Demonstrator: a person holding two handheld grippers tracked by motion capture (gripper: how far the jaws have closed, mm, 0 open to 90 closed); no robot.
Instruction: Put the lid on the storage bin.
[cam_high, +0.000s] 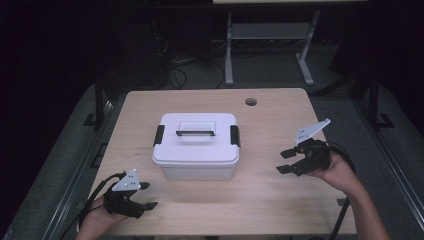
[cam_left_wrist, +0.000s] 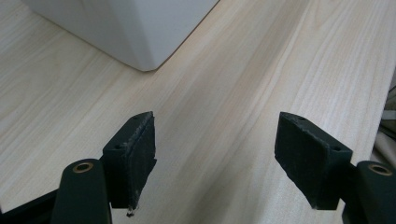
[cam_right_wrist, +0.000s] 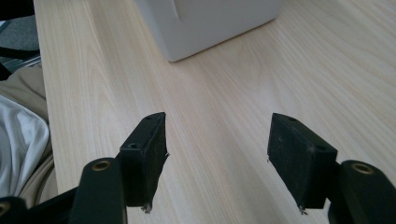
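Observation:
A white lidded storage box (cam_high: 196, 144) with a black handle (cam_high: 195, 133) and black side latches stands in the middle of the light wooden table (cam_high: 260, 195). My left gripper (cam_high: 147, 195) rests near the table's front left, open, pointing right toward the box's lower left corner (cam_left_wrist: 140, 28). My right gripper (cam_high: 285, 161) hovers to the right of the box, open, jaws pointing left at it. In the right gripper view the box's corner (cam_right_wrist: 205, 23) lies beyond the empty jaws (cam_right_wrist: 217, 144). Nothing sits between the left gripper's jaws (cam_left_wrist: 215, 154) either.
A round cable hole (cam_high: 251, 102) is in the table's far edge. Beyond the table, on the dark floor, stand a metal desk frame (cam_high: 270, 45) and cables. Cloth, white and beige (cam_right_wrist: 21, 135), shows past the table's edge in the right gripper view.

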